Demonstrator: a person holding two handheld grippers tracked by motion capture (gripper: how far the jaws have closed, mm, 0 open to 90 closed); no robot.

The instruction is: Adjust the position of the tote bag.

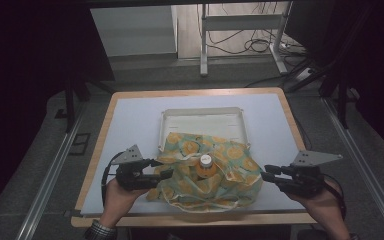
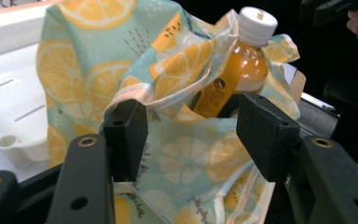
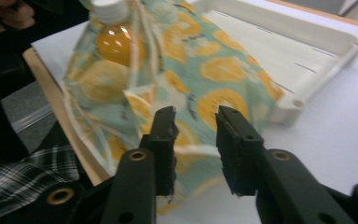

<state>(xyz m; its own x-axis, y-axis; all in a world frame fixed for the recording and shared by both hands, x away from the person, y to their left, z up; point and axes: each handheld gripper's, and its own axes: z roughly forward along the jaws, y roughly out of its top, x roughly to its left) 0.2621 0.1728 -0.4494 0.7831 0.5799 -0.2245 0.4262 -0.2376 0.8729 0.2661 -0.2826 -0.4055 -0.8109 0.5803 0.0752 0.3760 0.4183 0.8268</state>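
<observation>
From the high view, one orange juice bottle [image 1: 205, 168] stood upright on the table [image 1: 130, 120], wrapped by one lemon-print cloth bag [image 1: 230, 165] whose far edge lay over one white tray [image 1: 200, 120]. The left gripper [image 1: 167, 172] touched the bag's left side; the right gripper [image 1: 266, 175] was just beside its right edge.

In the left gripper view, the jaws stood apart with bag fabric [image 2: 186, 154] between them, not pinched.

In the right gripper view, the jaws were narrowly parted before the bag [image 3: 214, 70], gripping nothing.
</observation>
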